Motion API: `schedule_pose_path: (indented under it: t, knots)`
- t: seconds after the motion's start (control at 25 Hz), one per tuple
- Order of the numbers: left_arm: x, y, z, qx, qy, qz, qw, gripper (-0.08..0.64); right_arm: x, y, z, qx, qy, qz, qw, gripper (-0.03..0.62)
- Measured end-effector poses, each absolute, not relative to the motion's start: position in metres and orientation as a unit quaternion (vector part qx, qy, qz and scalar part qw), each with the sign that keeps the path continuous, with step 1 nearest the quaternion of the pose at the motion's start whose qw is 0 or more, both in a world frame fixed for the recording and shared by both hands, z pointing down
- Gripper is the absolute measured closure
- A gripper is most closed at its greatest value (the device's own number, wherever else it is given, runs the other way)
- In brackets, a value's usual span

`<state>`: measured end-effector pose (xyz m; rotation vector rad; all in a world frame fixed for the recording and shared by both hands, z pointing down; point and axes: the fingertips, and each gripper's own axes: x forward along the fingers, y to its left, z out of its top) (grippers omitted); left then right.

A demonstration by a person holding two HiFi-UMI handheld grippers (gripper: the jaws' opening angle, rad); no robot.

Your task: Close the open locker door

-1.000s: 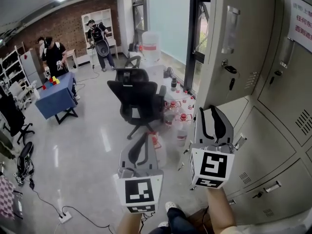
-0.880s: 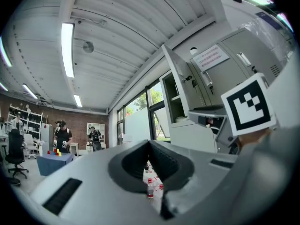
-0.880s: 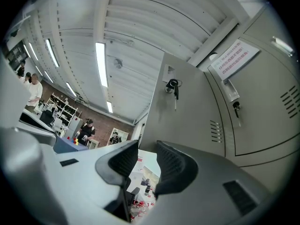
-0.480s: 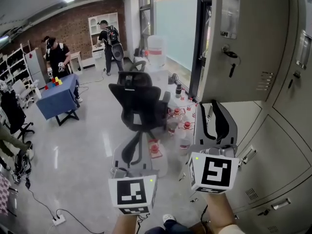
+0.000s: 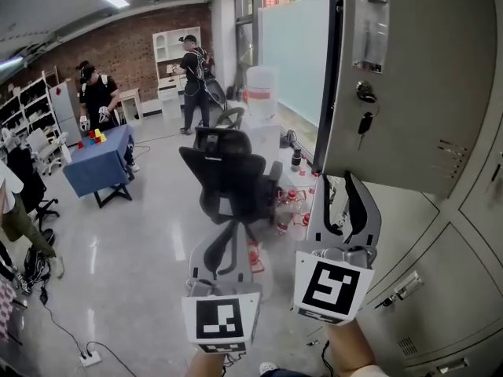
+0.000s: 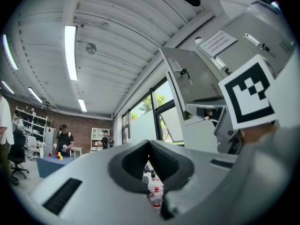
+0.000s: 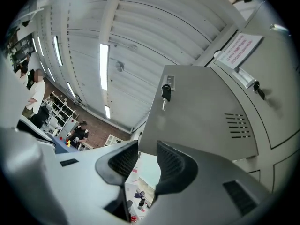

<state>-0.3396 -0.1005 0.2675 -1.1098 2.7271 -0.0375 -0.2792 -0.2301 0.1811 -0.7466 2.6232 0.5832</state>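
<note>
One black chair [image 5: 228,175] stands on glossy floor [image 5: 134,246] near the open locker door [image 5: 416,93].

Left claw [image 5: 233,231] closed, right claw [image 5: 339,184] parted

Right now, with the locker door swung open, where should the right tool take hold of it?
Grip the locker door at its free vertical edge, below the key, bringing the right tool in from the left. The lock sits by that edge, so hinges likely lie opposite; the flat face offers nothing to pinch.
</note>
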Motion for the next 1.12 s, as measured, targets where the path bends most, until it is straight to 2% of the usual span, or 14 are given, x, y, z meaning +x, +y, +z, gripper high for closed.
schedule_pose_path:
  t: [0.52,1.12]
  knots:
    - [-0.391,-0.165,0.274,-0.377,0.921,0.003,0.102,0.558,-0.315,-0.276,0.174,-0.287,0.906,0.243,0.193,0.459]
    - [-0.446,-0.229,0.274,-0.482,0.870,0.016,0.104,0.558,-0.344,-0.333,0.175,-0.400,0.864,0.266,0.150,0.459]
